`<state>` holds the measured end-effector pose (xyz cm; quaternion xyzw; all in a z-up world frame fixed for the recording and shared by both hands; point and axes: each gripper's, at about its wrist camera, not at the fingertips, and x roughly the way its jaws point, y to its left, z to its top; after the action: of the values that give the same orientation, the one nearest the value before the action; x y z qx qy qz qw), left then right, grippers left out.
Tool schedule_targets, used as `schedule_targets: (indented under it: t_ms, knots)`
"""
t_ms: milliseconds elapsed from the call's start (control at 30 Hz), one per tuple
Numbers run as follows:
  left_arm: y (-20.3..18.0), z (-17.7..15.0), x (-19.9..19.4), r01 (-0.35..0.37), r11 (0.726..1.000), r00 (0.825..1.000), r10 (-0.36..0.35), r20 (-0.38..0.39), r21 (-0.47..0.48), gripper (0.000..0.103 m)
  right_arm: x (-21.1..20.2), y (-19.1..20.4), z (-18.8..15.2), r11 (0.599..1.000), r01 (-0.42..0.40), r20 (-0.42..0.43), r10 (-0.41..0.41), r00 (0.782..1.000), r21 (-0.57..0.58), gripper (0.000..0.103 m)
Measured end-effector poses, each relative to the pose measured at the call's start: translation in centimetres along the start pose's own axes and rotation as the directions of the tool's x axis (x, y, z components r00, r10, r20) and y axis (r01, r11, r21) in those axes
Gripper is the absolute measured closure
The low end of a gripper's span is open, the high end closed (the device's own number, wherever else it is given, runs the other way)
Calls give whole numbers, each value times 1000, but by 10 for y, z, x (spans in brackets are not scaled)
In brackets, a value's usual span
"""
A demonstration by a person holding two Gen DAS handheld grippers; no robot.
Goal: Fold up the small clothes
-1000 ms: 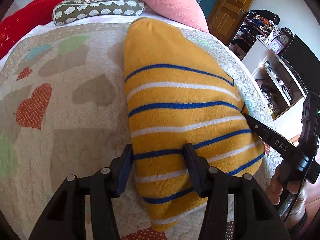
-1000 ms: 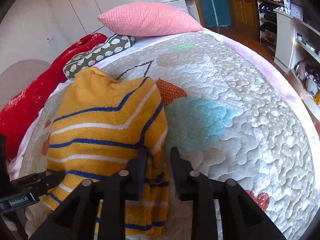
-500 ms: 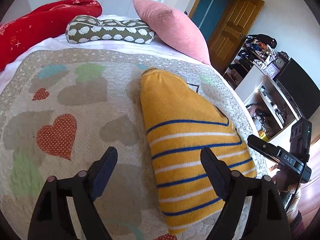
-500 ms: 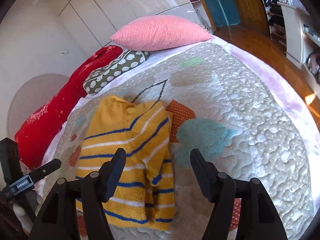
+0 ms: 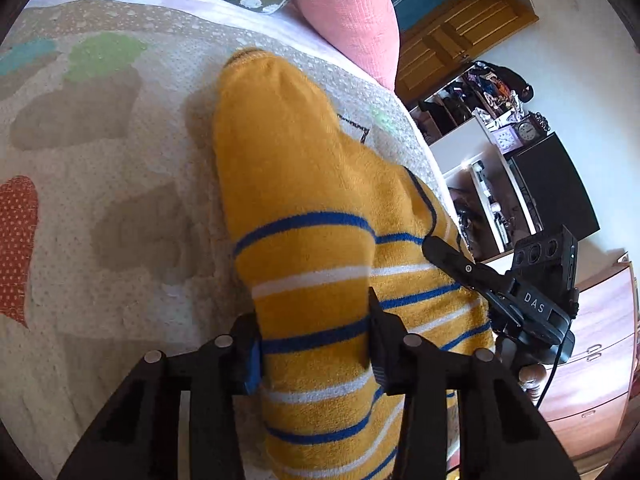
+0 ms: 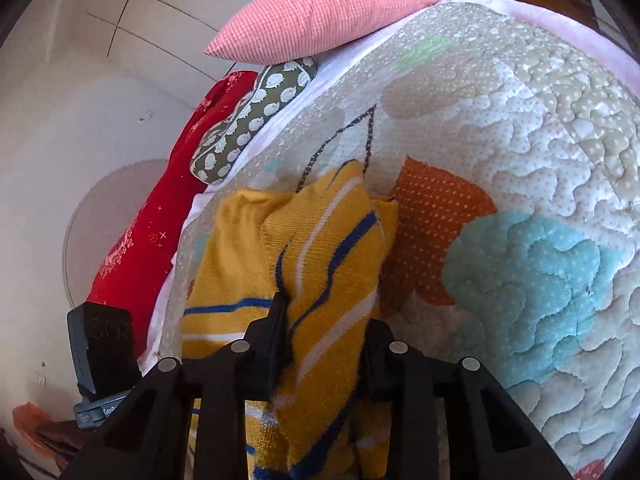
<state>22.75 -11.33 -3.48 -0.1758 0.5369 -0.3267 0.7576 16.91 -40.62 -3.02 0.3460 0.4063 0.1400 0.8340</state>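
Both tools have just been closing, fabric between the jaws on each. Left tool (image 5: 314,344) is clamped on a fold of the yellow knit sweater with blue and white stripes (image 5: 304,184), near its hem end. Right tool (image 6: 324,342) is clamped on a bunched ridge of the same sweater, on its other side.

The sweater lies on the bed's quilted patchwork cover (image 5: 100,184), partly folded lengthwise, with the gripped parts bunched up off the quilt.

Handling, my read: light, soft, thick fuzzy knit. No stiffness, so it sags and bunches; layers may slide apart unless I pinch through all of them. Good friction on the pads, slip unlikely. Best hold is at the hem edge or corners, not mid-panel.

Count:
- one sweater
- two tools
- one pink ribbed pillow (image 6: 320,12)
- one olive hedgehog-print bolster (image 6: 252,116)
- one red starred cushion (image 6: 160,232)
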Motion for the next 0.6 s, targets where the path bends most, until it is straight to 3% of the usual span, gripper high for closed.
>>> schedule_targets:
  t_ms: [167,333,400,467,533,600]
  knots:
    - [0,15,-47,-79,996,993,76,89,34,63,0,53,6,994,-14,23,17,1000,-104,72]
    - [17,28,-66,-214,977,966,207,156,26,63,29,84,10,987,-1,22,4,1000,-158,72]
    - [30,30,-65,-291,957,942,285,178,10,63,46,89,11,982,42,22,-39,999,-182,72]
    - [48,30,-58,-356,934,924,353,146,-8,63,67,83,10,976,110,9,-110,994,-188,70]
    - [60,24,-54,-356,934,928,355,114,-17,62,81,72,9,966,193,5,-195,981,-172,62]
    - [61,16,-64,-343,939,930,342,132,-16,63,76,65,8,967,207,14,-207,978,-149,56]
